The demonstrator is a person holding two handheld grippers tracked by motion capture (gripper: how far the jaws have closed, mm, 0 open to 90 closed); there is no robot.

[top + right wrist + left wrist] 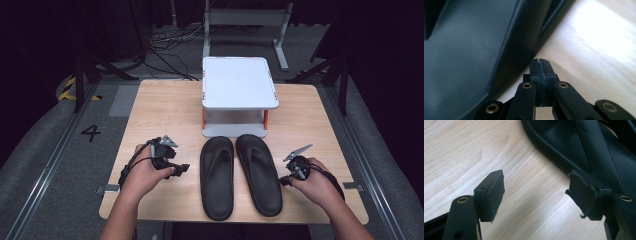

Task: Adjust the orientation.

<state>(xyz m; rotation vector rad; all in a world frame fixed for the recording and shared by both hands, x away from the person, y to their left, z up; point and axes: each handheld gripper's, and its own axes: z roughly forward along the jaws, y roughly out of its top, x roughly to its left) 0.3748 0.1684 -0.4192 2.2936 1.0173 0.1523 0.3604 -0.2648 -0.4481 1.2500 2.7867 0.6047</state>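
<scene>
Two black flip-flops lie side by side near the front of the wooden table (160,110), soles down: the left flip-flop (217,175) and the right flip-flop (259,172). My left gripper (183,168) rests just left of the left flip-flop, pointing at it. In the left gripper view its jaws (536,195) stand open over bare wood, the left flip-flop's edge (554,150) just beyond them. My right gripper (283,181) sits at the right flip-flop's outer edge. The right gripper view has its jaws (540,62) shut, pads together, touching or nearly touching the right flip-flop's rim (524,50).
A white two-tier stand (239,82) with orange posts sits at the back middle of the table, just behind the toes of the flip-flops. Bare wood lies to the left and right of the pair. Cables and frame legs stand on the floor beyond.
</scene>
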